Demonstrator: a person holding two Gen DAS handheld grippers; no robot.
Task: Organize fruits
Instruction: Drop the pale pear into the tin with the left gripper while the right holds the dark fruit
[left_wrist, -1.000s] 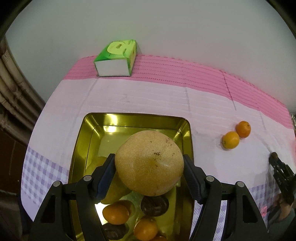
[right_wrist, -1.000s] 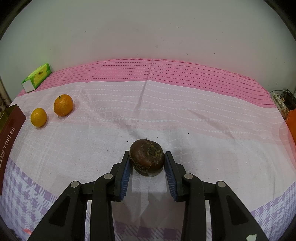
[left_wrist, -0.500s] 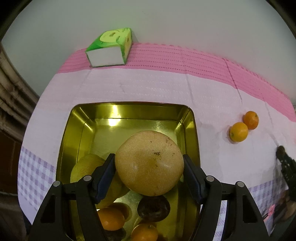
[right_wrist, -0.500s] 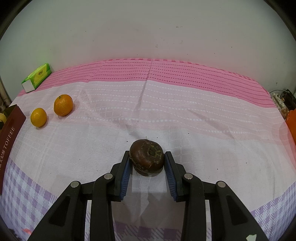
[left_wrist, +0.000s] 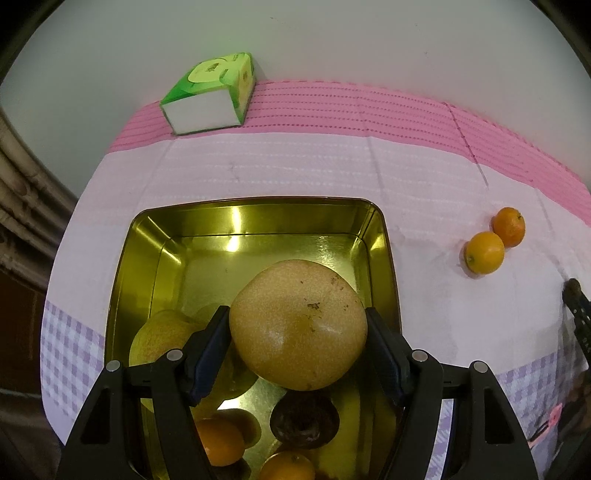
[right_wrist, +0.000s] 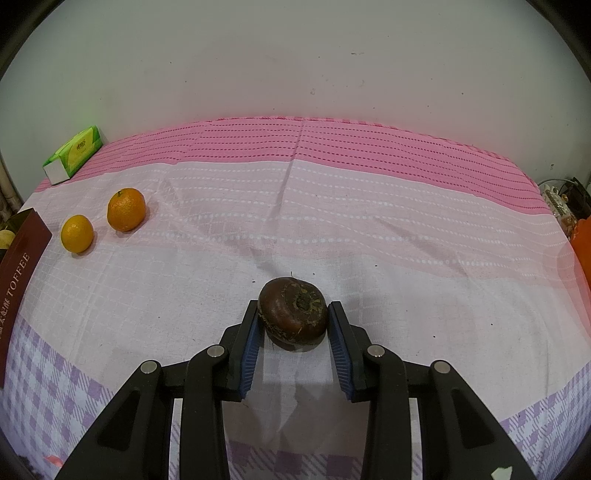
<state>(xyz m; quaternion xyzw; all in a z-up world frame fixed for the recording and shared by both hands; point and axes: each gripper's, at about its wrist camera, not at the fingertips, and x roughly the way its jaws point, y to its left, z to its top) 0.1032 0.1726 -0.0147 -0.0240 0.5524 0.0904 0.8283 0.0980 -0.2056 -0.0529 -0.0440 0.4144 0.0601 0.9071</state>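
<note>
Left gripper (left_wrist: 298, 334) clamped on big yellow-brown pear (left_wrist: 298, 325), hanging over gold tin (left_wrist: 255, 218). Tin already has another pear (left_wrist: 162, 339), oranges (left_wrist: 219, 441), dark round fruit (left_wrist: 304, 421). Right gripper (right_wrist: 292, 328) squeezing dark brown fruit (right_wrist: 293, 315) sitting on tabletop (right_wrist: 369, 229). Two oranges (right_wrist: 125, 209) loose near green tissue pack (right_wrist: 72, 155).

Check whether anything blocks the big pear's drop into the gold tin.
Partly: the left gripper holds the big pear over the gold tin, above a dark fruit and oranges. The tin's far half is bare.
</note>
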